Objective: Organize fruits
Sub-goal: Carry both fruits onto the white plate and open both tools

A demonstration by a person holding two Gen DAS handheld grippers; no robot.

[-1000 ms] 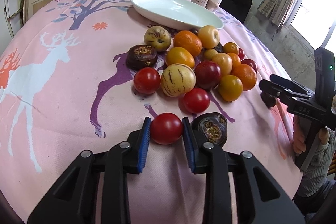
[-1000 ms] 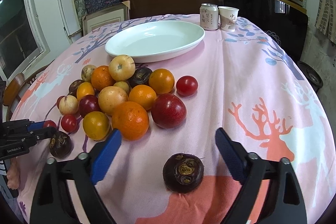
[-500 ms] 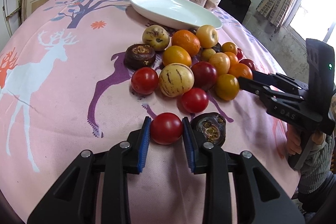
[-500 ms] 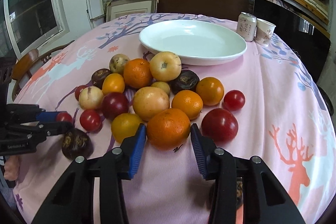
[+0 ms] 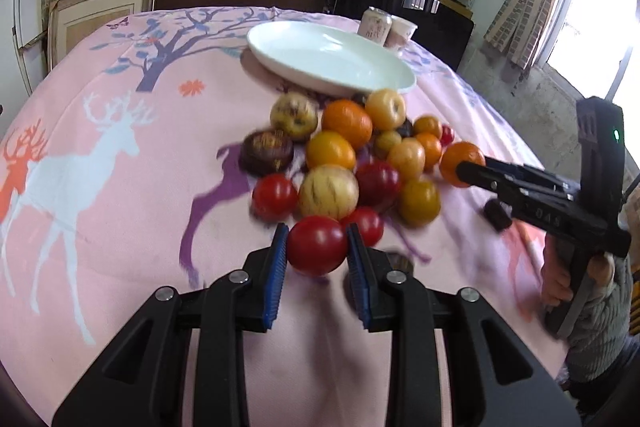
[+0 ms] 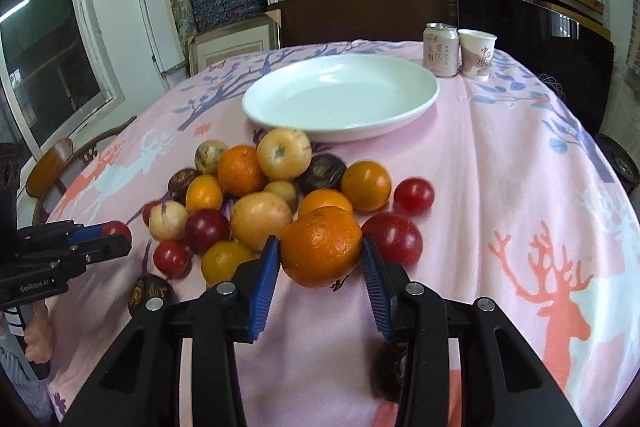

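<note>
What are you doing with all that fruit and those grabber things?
A person is sorting fruit with a grabber in each hand. The left gripper is squeezed on a red tomato, and the right gripper is squeezed on an orange. The rest of the fruit pile sits on the pink tablecloth in front of the white plate, which has no fruit in it yet.

Around the white plate (image 6: 340, 99), bare tablecloth (image 6: 500, 163) lies open to its right and left. The fruit pile (image 6: 280, 187) crowds the plate's near rim, blocking a low approach there. A can (image 6: 441, 49) and paper cup (image 6: 476, 53) stand just beyond the plate's far right edge.
</note>
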